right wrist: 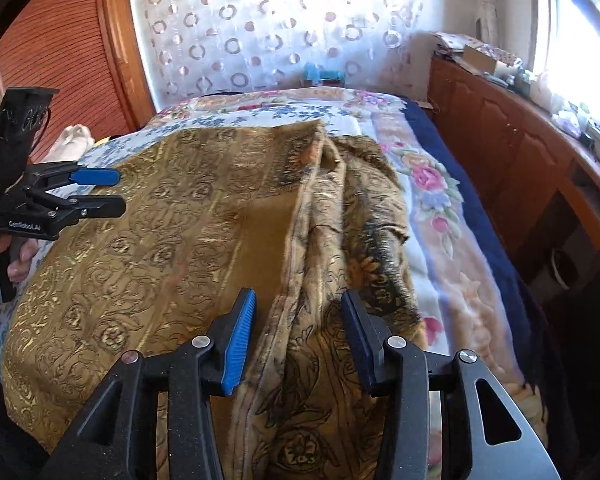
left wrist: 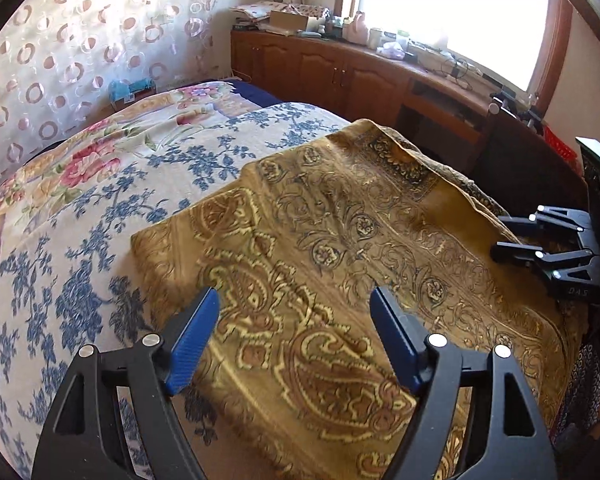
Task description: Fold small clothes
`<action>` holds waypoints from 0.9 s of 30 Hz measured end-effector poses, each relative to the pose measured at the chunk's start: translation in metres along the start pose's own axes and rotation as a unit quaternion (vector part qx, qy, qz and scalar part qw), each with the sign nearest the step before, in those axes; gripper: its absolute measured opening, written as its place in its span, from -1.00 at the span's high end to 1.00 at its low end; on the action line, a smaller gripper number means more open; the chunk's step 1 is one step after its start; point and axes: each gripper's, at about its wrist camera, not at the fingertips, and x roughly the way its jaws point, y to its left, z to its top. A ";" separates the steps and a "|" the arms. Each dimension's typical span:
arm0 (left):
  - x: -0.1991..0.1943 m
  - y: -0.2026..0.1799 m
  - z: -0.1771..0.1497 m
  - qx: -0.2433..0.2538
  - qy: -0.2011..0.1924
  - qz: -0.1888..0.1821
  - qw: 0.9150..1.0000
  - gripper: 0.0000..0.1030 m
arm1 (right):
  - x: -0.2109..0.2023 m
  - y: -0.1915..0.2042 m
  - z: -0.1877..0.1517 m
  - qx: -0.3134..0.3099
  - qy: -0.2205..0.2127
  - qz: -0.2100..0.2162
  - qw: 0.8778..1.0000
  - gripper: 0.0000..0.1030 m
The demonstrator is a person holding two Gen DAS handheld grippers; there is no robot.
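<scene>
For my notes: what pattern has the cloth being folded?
Golden-brown cloth with paisley print, clearest in left wrist view.

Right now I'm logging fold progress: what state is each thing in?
Patterned cloth: on the bed, partly folded, bunched ridge along one side.
Left claw: open above the cloth, holding nothing.
Right claw: open, astride the ridge.
Cabinet doors: shut.
</scene>
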 end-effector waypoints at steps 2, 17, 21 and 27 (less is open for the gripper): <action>-0.005 0.001 -0.003 -0.005 -0.005 0.002 1.000 -0.52 | -0.001 -0.002 0.001 -0.006 0.004 0.009 1.000 0.76; -0.048 -0.018 -0.045 -0.030 -0.021 0.023 0.999 -0.52 | -0.017 -0.044 -0.003 -0.029 -0.022 -0.056 0.998 0.75; -0.056 -0.028 -0.061 -0.039 -0.021 0.026 0.999 -0.52 | -0.027 -0.041 -0.003 -0.022 -0.031 -0.063 0.997 0.31; -0.067 -0.050 -0.090 -0.045 -0.013 0.032 0.998 -0.52 | -0.052 -0.029 -0.038 -0.013 -0.046 -0.054 0.997 -0.08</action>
